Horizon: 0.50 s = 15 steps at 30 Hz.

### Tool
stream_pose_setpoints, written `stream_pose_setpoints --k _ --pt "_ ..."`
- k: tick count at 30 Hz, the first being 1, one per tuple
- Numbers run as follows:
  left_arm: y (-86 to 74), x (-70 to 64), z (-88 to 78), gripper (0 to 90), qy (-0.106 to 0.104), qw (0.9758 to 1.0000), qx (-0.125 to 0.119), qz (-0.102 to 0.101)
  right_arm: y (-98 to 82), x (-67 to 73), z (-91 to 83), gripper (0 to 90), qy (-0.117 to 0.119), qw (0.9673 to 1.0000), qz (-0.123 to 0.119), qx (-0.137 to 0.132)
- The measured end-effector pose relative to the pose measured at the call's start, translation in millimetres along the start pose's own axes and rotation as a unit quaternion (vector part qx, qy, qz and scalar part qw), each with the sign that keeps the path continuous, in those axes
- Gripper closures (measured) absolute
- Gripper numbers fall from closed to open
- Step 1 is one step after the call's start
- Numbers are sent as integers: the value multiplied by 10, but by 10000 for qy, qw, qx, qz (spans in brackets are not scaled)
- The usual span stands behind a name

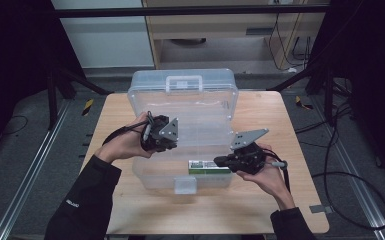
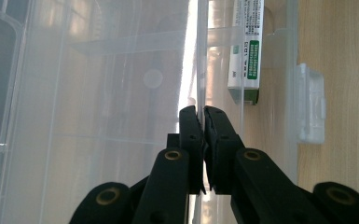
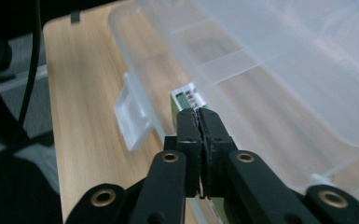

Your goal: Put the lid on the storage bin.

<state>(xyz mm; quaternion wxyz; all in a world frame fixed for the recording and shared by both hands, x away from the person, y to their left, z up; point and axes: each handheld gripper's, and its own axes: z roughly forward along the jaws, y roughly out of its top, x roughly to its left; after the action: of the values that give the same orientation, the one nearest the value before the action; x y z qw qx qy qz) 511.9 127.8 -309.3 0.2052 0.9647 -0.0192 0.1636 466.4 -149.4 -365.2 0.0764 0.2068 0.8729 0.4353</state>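
A clear plastic storage box stands on the wooden table, its see-through lid raised part way. My left gripper is shut on the lid's thin front edge, which runs straight between the closed jaws in the left gripper view. Inside the box, at the front, lies a green and white carton. My right gripper hovers just over that carton's near end, shut with nothing between its pads.
The box's clear latch juts from its front wall toward the person. A carry handle sits on the lid's far side. Bare table lies left and right of the box; cables trail over the floor at the right.
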Motion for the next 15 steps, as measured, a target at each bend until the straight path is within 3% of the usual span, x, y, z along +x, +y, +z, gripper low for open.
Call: stream_pose_setpoints --k 6,11,15 --pt "-2 -1 1 861 5 10000 -11 -21 11 -55 -200 900 -230 9970 283 -681" --pt "0 -11 5 861 10 10000 -12 -26 47 -150 -272 899 -450 9925 575 -984" --pt "-4 -21 8 860 -19 10000 -16 -32 55 -256 -304 900 -682 9851 839 -1334"
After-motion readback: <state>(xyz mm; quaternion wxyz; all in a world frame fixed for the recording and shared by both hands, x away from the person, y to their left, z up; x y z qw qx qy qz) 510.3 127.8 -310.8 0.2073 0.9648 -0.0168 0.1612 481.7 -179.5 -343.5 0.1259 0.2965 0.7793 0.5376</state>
